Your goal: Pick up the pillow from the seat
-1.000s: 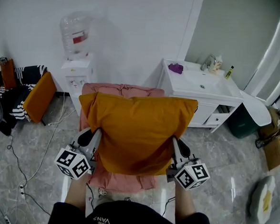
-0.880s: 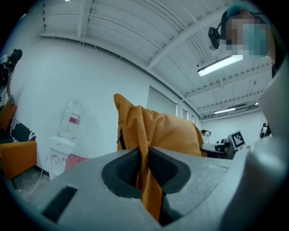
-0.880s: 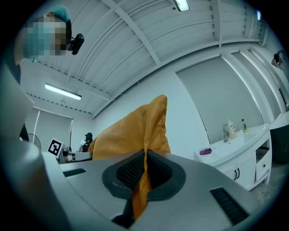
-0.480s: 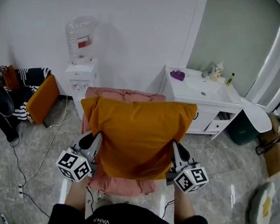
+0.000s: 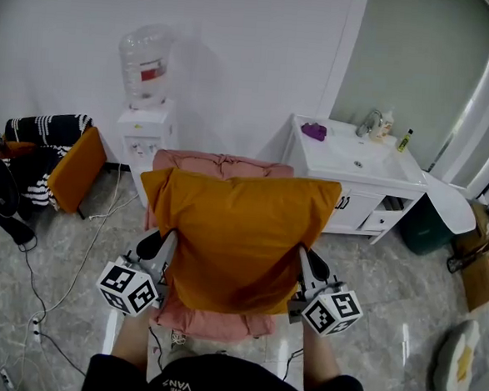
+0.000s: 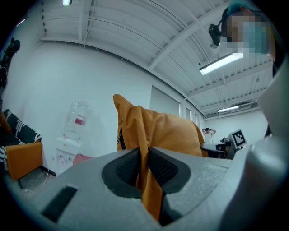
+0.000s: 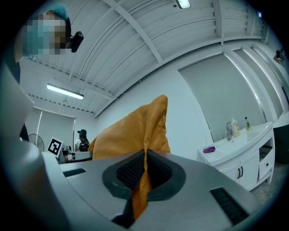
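So, my left tool [image 5: 164, 247] is pinched shut on the nine o'clock edge of the pillow [image 5: 238, 232], my right tool [image 5: 305, 266] on its three o'clock edge; its long axis runs across between them, over the pink seat [image 5: 211, 320], both tools equally near.

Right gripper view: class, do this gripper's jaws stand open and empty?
No, the right gripper has its jaws pressed together on a fold of the orange pillow.

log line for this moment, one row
pillow: held over pink seat | left gripper: shut on pillow | right gripper: shut on pillow
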The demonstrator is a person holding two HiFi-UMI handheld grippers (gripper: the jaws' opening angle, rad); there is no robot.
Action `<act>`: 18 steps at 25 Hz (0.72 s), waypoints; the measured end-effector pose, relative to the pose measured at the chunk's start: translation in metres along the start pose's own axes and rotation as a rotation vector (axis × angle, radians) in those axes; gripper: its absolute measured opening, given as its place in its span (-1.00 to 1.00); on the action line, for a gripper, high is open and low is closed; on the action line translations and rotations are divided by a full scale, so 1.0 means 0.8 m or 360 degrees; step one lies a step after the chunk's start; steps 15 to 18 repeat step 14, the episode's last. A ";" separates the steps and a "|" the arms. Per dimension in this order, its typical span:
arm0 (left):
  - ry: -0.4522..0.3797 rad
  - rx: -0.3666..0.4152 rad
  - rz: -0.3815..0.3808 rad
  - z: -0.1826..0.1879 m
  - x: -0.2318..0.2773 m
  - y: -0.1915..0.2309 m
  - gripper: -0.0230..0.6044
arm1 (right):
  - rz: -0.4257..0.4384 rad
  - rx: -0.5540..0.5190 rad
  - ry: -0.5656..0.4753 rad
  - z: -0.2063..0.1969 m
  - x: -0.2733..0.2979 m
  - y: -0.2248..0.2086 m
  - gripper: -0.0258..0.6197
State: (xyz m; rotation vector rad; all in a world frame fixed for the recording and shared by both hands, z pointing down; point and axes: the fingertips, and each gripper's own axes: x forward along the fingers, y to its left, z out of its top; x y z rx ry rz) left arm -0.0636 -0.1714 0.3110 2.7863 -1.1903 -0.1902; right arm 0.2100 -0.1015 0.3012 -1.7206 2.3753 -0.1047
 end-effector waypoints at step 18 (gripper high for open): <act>0.0011 -0.0016 0.0007 -0.003 0.007 0.014 -0.75 | 0.0004 -0.0010 0.0015 -0.001 0.016 0.001 -0.89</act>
